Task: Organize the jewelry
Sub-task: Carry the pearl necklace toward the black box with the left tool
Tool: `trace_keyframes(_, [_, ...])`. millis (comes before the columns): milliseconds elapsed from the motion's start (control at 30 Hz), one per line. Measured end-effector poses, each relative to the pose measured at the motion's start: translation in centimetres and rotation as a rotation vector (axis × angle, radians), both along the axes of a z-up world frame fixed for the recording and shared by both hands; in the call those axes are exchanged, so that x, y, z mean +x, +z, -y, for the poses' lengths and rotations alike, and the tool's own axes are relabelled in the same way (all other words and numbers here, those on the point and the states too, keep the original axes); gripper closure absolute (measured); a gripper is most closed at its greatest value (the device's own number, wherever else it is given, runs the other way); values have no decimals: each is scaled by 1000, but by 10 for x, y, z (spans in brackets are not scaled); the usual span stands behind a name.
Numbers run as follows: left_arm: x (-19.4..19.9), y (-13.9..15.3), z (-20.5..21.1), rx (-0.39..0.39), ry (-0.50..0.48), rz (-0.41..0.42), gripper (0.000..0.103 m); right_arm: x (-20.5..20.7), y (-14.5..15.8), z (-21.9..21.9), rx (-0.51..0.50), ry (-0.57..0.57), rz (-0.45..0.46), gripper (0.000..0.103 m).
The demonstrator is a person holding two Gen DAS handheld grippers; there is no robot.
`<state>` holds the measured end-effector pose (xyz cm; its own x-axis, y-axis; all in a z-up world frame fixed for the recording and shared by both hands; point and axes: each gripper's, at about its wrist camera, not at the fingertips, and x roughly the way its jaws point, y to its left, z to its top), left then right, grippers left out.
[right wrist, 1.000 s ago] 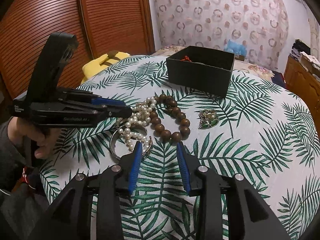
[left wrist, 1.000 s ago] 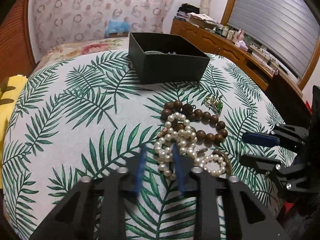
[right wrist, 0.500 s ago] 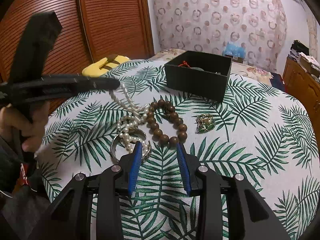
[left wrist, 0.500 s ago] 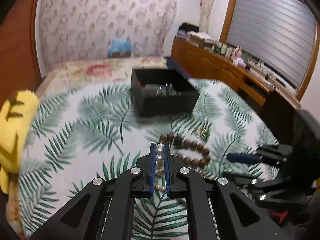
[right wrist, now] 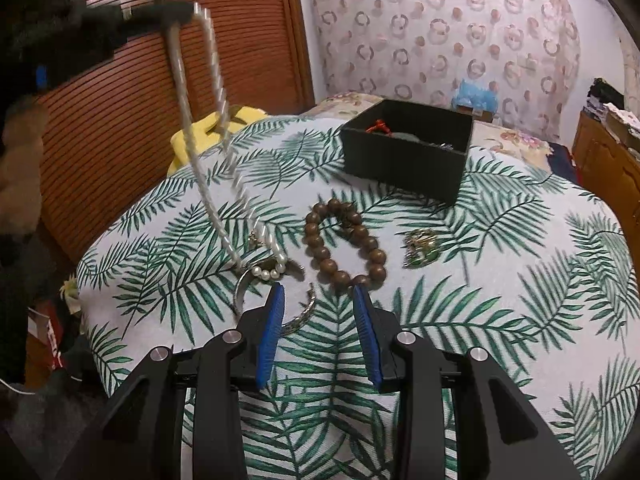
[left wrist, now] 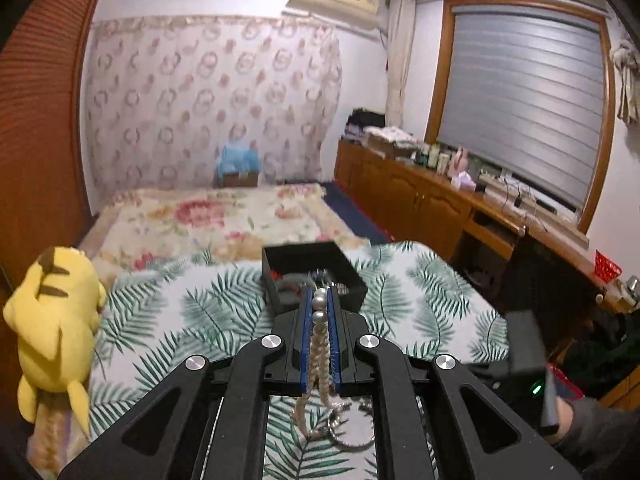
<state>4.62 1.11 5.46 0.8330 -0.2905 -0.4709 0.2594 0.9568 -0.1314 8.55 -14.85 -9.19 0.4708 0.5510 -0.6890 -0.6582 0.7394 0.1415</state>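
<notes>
Left gripper is clenched on the pearl necklace. A second ago it sat low over the pile with its jaws apart; half a second ago it had closed on the strand; now it is raised high, and the pearls run back between the blue pads and dangle below.

From the right wrist view the necklace hangs as a long motion-blurred loop. Its lowest pearls are still down on or just above the silver bangle, close to the near edge of the leaf-print desk. I can't tell whether the strand is snagged on the bangle.

Right gripper is released, jaws wide, hovering low at the near edge just behind the bangle. It hasn't shifted over the last second.

The brown bead bracelet and green brooch are still mid-desk. The black box at the far edge already holds a few pieces.

My read: the pick is done and the lift nearly so. Next is the carry to the box. The risk is the tail dragging the bangle along or swinging into the box wall.
</notes>
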Motion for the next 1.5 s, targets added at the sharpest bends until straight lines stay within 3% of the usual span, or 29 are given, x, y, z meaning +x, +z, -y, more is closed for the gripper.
trace_keyframes(100, [-3, 10, -5, 2, 12, 25, 96, -1, -4, -8, -7, 24, -8, 48])
trace_keyframes(500, [-6, 33, -21, 10, 46, 82, 96, 0, -21, -45, -112, 104, -43, 42])
trace_keyframes(967, [6, 20, -24, 17, 57, 51, 96, -1, -23, -54, -160, 113, 0, 43])
trace_keyframes(1233, [22, 17, -18, 30, 48, 38, 96, 2, 6, -33, -93, 89, 46, 43])
trace_keyframes(1500, [40, 20, -12, 22, 28, 38, 96, 31, 36, -12, -71, 43, 96, 43])
